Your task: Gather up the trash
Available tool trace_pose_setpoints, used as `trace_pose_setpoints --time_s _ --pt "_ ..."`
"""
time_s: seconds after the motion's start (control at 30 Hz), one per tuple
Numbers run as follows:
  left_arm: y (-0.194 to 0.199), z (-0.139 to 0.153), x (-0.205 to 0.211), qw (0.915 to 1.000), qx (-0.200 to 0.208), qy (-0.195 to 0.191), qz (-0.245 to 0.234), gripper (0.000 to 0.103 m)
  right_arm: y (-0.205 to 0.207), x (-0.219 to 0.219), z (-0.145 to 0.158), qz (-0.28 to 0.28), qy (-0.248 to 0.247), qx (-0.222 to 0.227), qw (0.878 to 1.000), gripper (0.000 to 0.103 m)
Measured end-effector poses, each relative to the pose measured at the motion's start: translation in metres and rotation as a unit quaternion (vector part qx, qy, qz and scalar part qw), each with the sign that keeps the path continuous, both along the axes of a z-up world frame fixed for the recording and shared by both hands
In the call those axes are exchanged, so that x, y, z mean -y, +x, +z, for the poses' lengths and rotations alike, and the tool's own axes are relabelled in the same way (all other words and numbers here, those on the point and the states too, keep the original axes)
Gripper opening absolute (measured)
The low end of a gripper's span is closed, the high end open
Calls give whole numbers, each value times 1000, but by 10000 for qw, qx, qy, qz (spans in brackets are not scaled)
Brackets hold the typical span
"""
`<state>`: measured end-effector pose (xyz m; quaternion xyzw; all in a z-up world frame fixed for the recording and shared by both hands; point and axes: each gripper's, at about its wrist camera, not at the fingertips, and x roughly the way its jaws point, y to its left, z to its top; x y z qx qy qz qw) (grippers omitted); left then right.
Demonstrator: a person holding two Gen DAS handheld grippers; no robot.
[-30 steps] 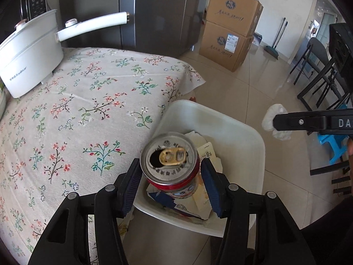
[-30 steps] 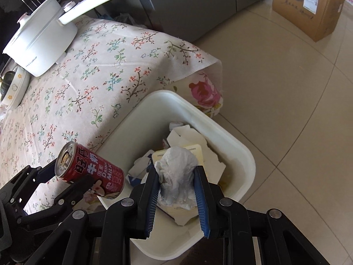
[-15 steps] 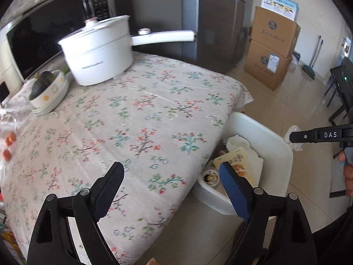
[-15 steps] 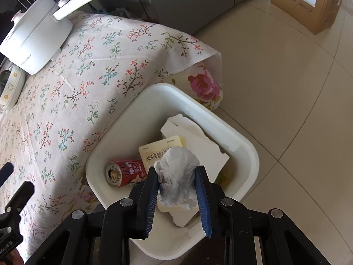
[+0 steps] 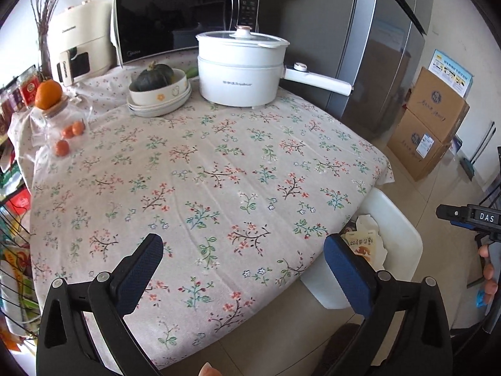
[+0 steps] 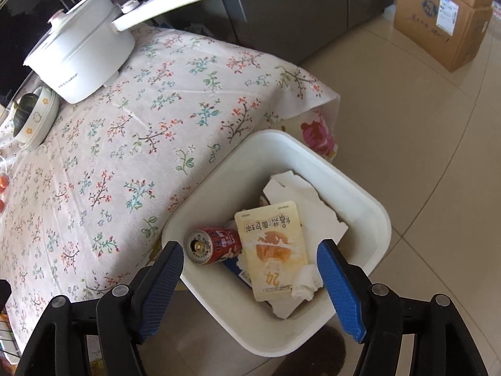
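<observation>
We note the left gripper (image 5: 242, 261) over the near part of the floral tablecloth (image 5: 200, 169) — jaws spread wide, just opened further, nothing between them. Far left on the table: a jar (image 5: 61, 125) with an orange on its lid, then a bowl (image 5: 159, 94) holding a dark squash, then a white pot (image 5: 241, 75) with its handle pointing right. No trash shows on the cloth.

Right of the table edge, on the floor, stands the white bin (image 6: 353, 188). The right gripper (image 6: 250, 269) hangs above its near rim, jaws apart and just opened, gripping nothing. The trash lies inside, below and between the two blue fingers (image 6: 339, 285): a red can (image 6: 211, 246) on its side toward the left finger, a yellow packet (image 6: 271, 244) in the middle, a crumpled white tissue (image 6: 307, 283) just beside the packet's lower right corner, near the right finger. White paper (image 6: 308, 203) sits beneath the packet. In the left view we see the right gripper's tip at the far right edge, with fingers of a hand (image 5: 488, 269) below it — the bin lies between the two grippers.
</observation>
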<state>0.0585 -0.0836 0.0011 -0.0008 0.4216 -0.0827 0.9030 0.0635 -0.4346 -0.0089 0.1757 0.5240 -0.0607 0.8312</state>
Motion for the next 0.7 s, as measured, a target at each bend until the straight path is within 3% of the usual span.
trace_pose_setpoints --time_s 0.13,0.4,0.7 --pt "-20 11 -9 9991 293 276 98 103 -18 -23 26 220 -326 497 9980 82" --pt "-53 23 -21 9983 444 166 341 103 -61 -82 57 539 -1050 1555 9808 95" --pt "-67 20 -24 9981 485 128 369 103 -76 -125 56 857 -1435 1968 9661 96"
